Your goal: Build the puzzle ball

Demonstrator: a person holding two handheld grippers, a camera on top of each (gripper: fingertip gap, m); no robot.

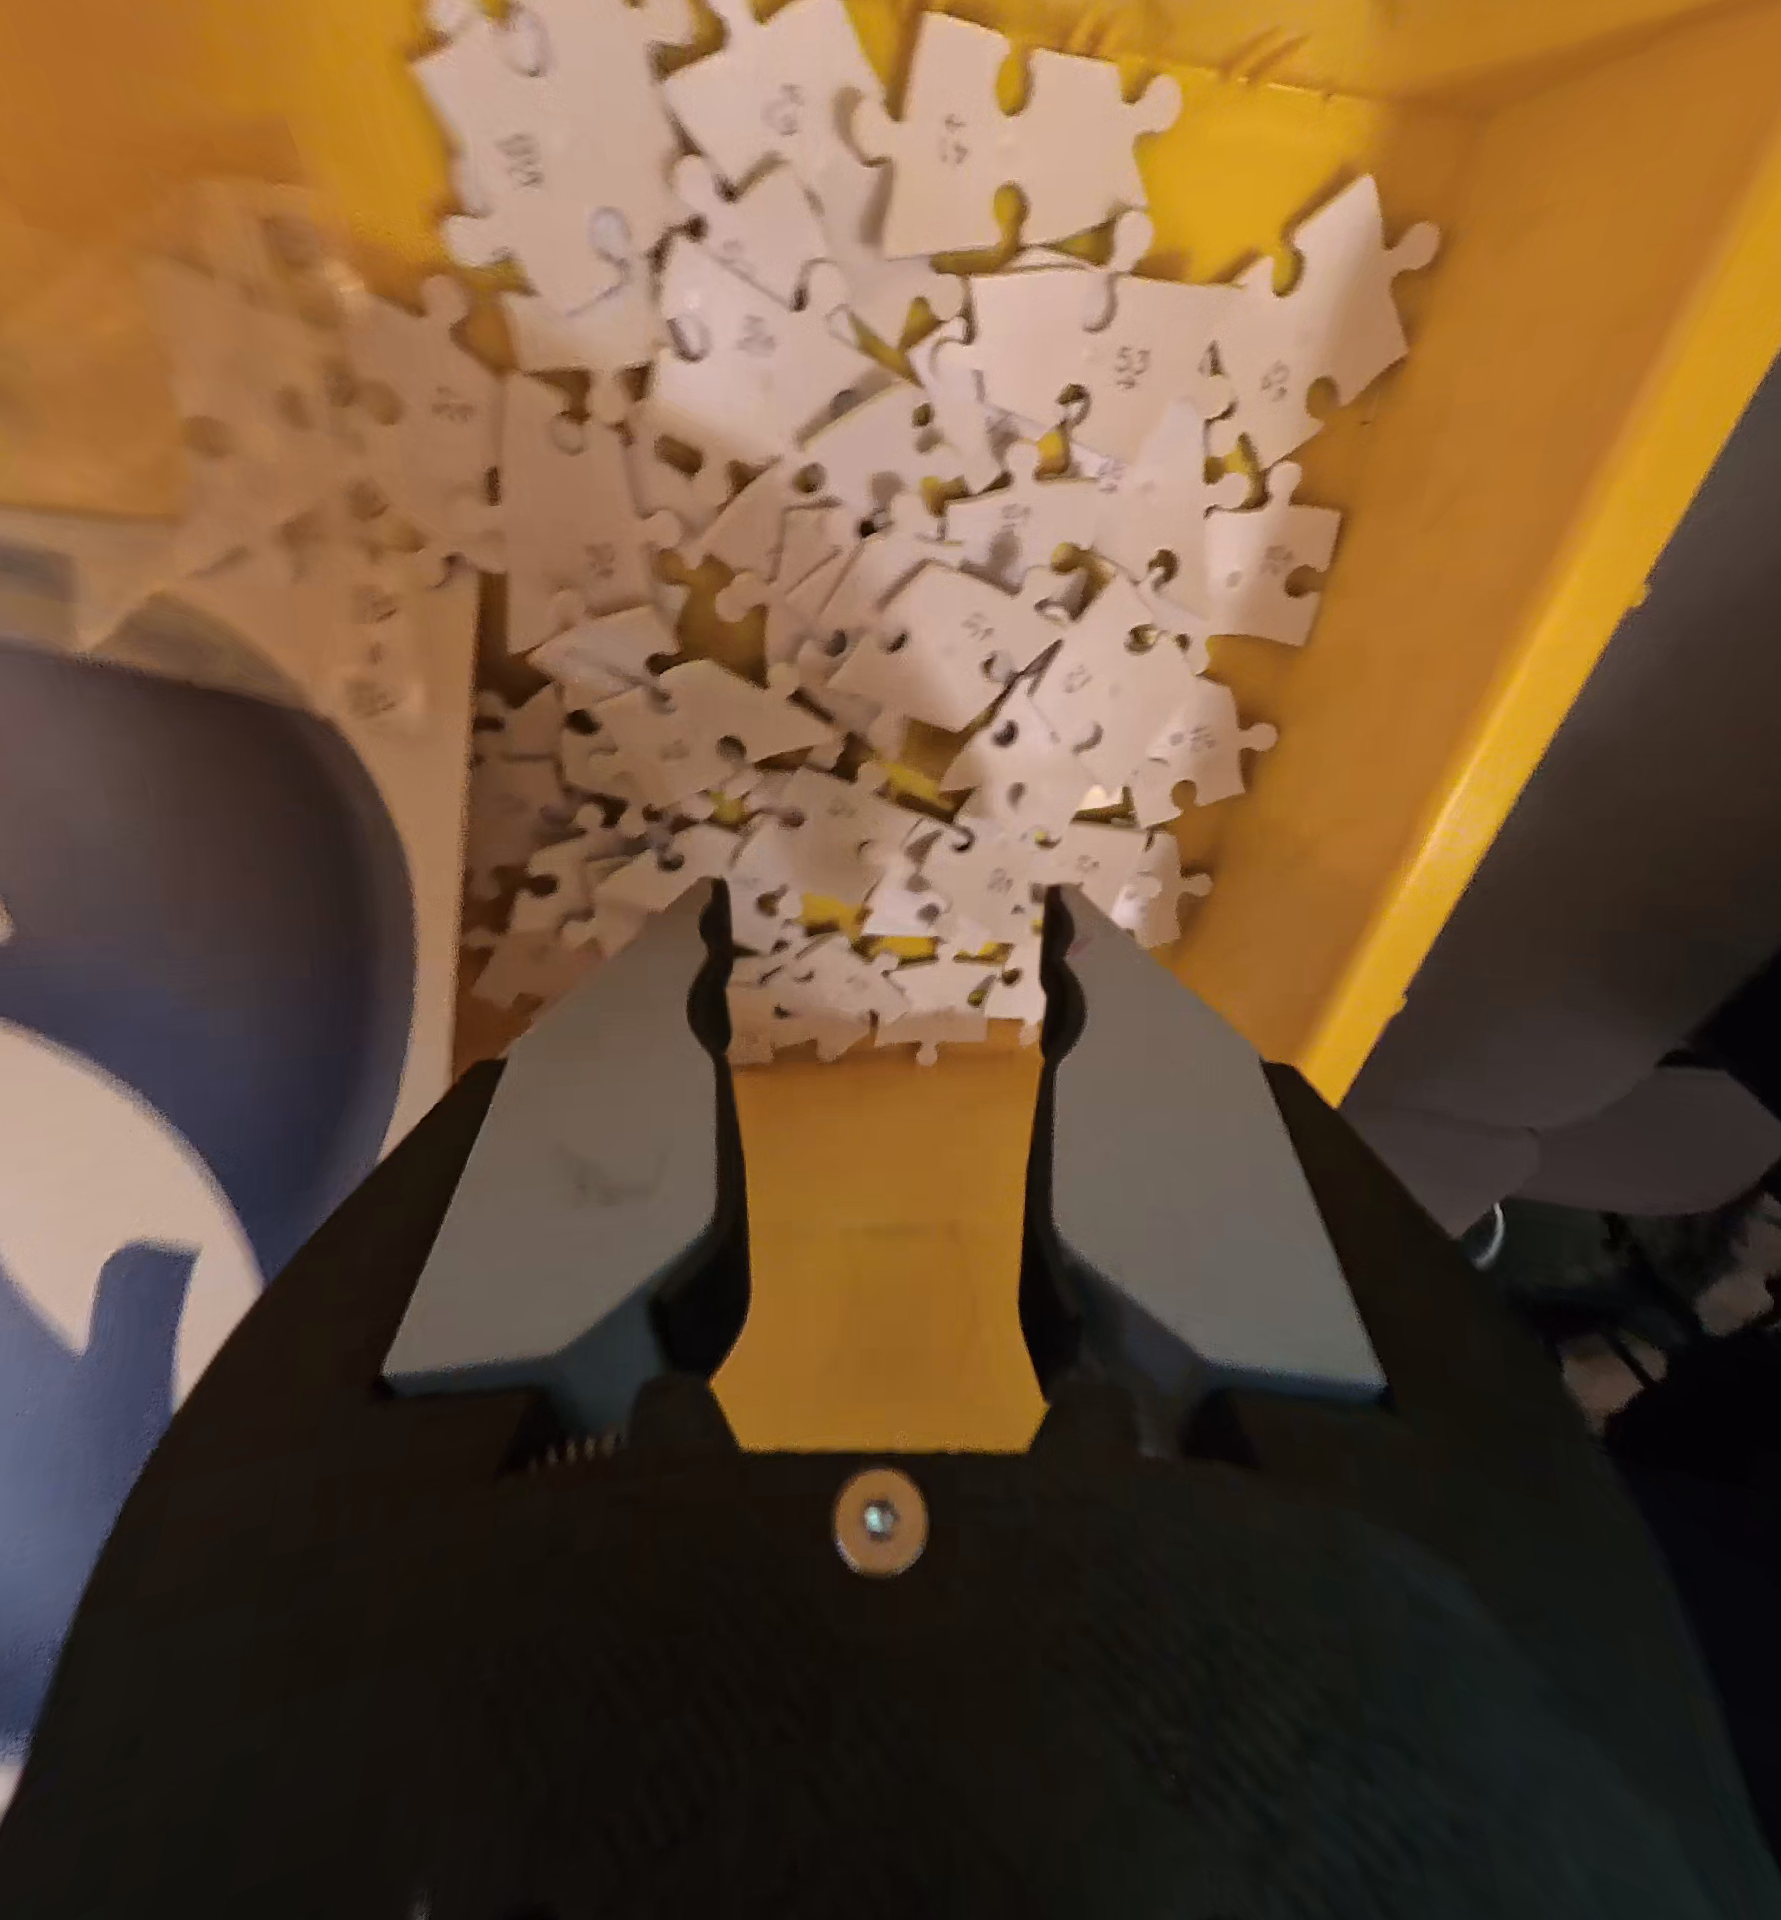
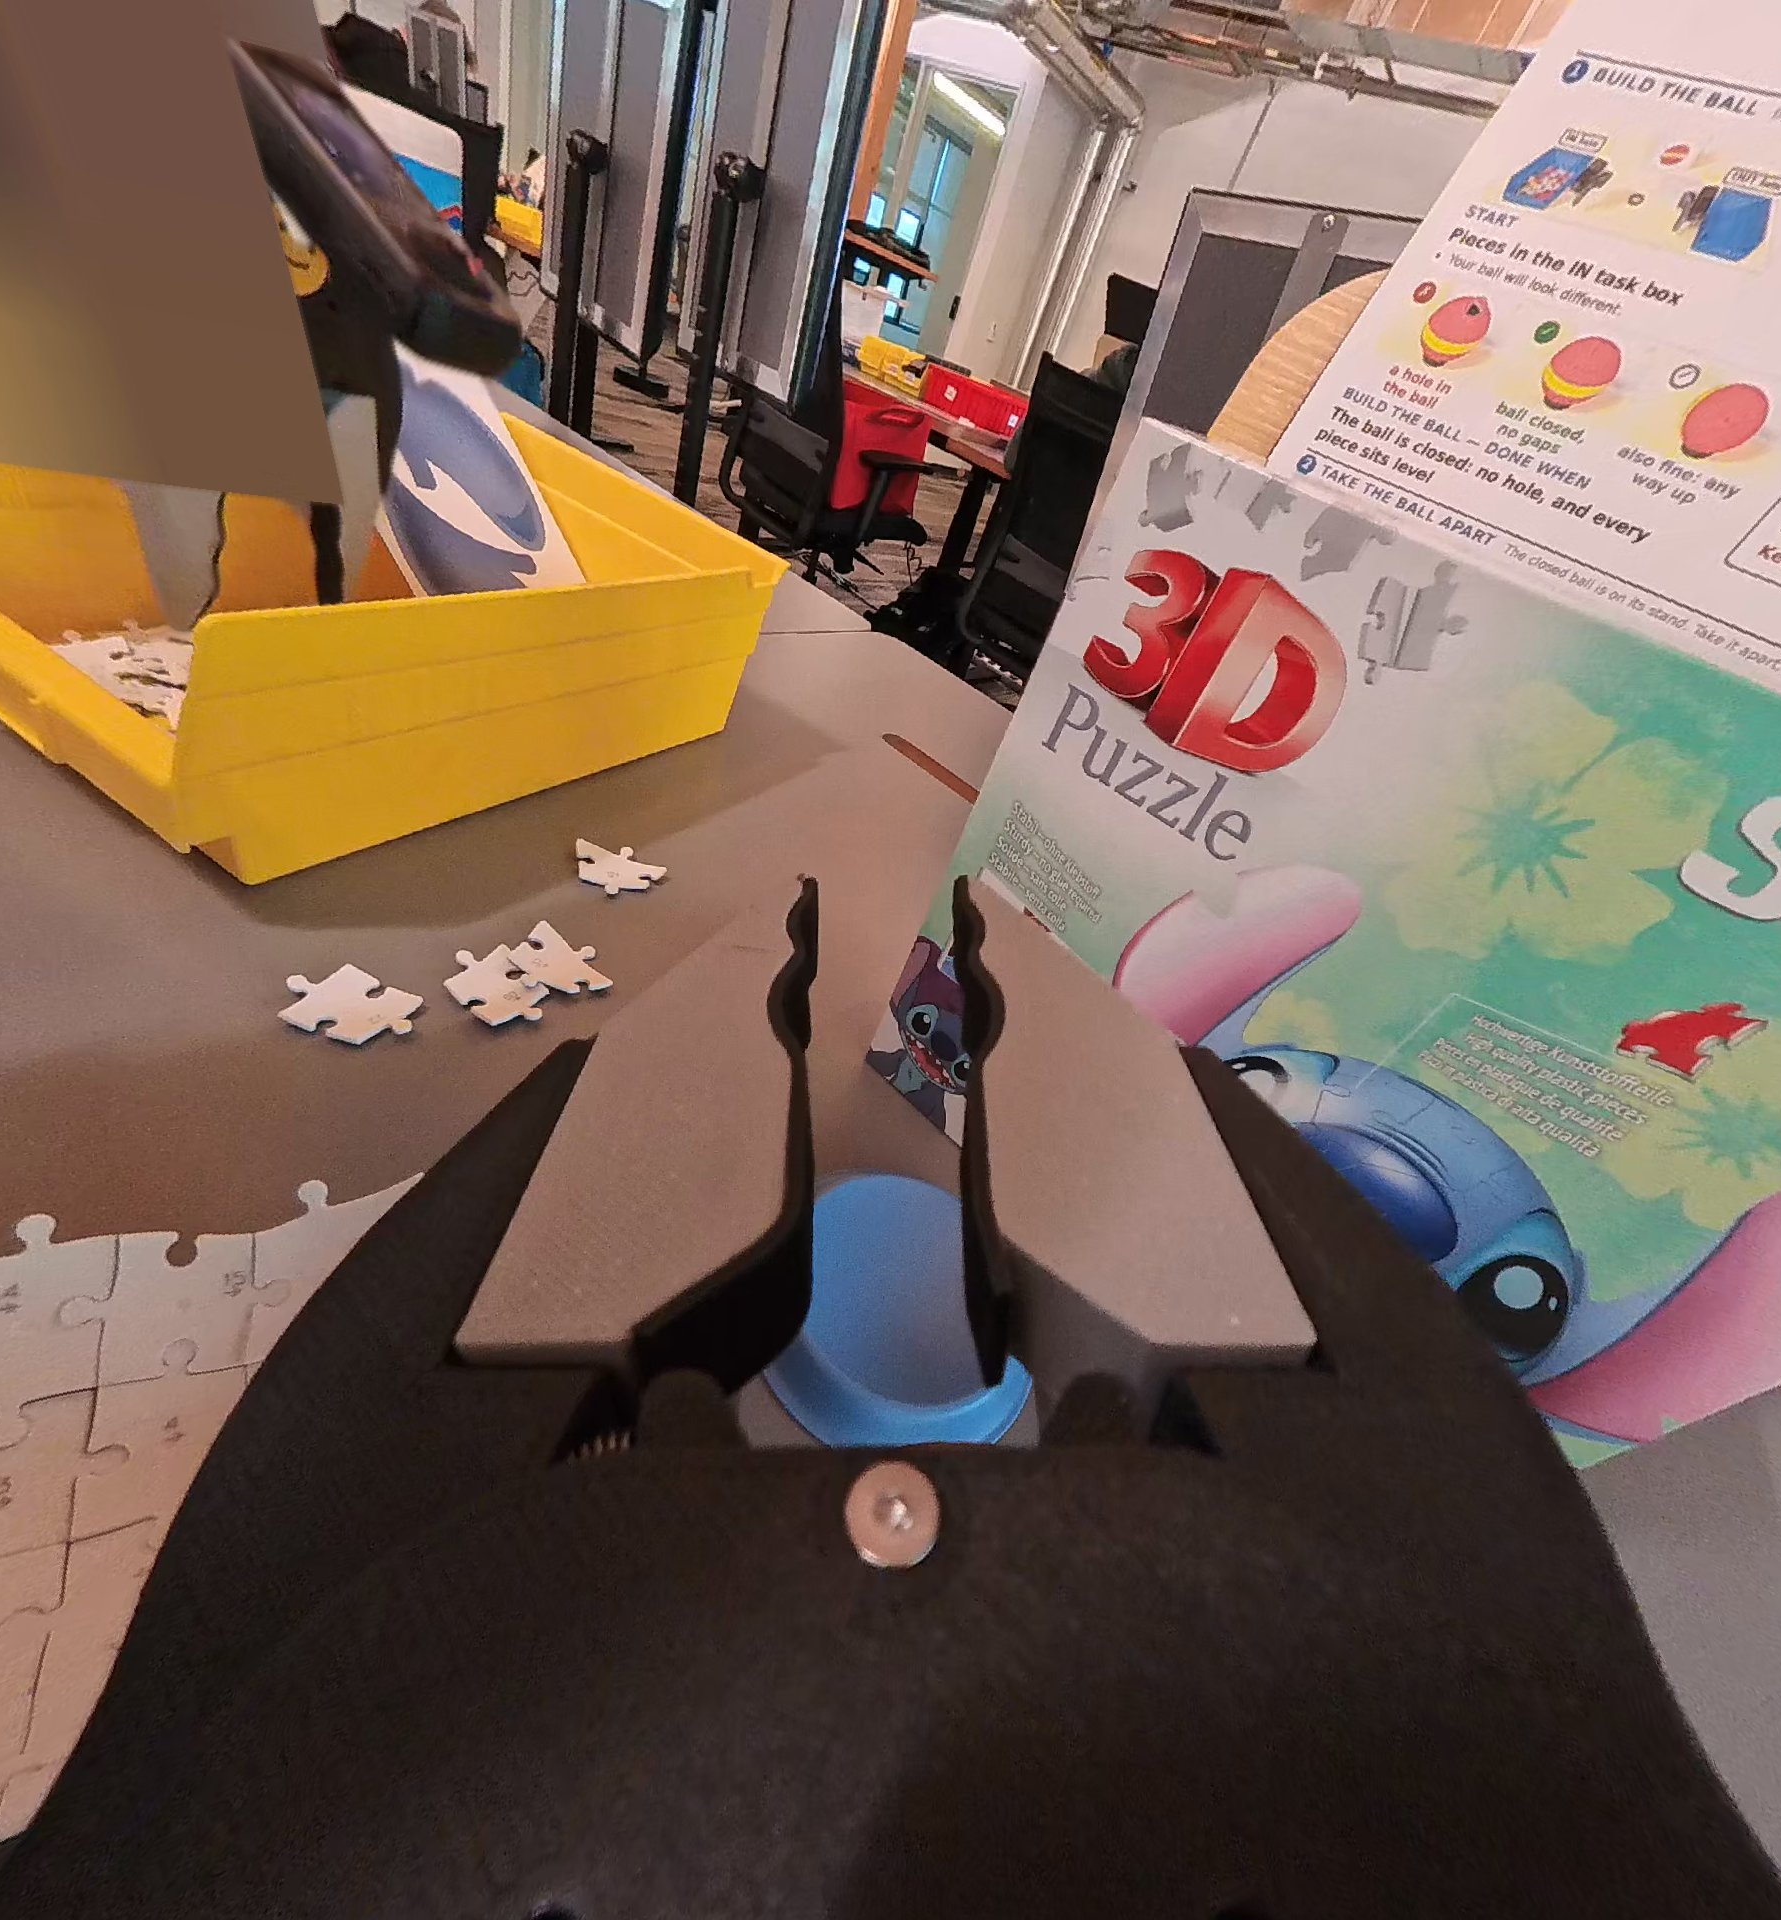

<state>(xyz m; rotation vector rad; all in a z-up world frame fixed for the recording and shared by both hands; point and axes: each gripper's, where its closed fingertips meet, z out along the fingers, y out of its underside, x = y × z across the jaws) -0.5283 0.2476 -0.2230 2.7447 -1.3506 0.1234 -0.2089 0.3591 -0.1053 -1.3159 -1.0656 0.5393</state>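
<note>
My left gripper [image 1: 884, 906] is open and empty, its tips just above a heap of white puzzle pieces [image 1: 865, 540] lying number-side up in a yellow bin [image 1: 1385, 644]. A blue-and-white curved sheet [image 1: 86, 987] leans at the bin's left. My right gripper [image 2: 884, 902] is open and empty above the grey table, over a blue round stand [image 2: 886, 1340]. A joined sheet of white pieces [image 2: 65, 1382] lies at the lower left. Several loose pieces [image 2: 496, 982] lie on the table before the bin [image 2: 470, 727]. The left gripper [image 2: 242, 561] shows reaching into that bin.
The puzzle box [image 2: 1437, 935] stands upright at the right, close beside my right gripper. An instruction sheet [image 2: 1634, 312] leans behind it. Office chairs [image 2: 865, 478] and desks stand beyond the table's far edge. A grey table [image 2: 86, 987] bears everything. Left tips to right tips: about 35 cm.
</note>
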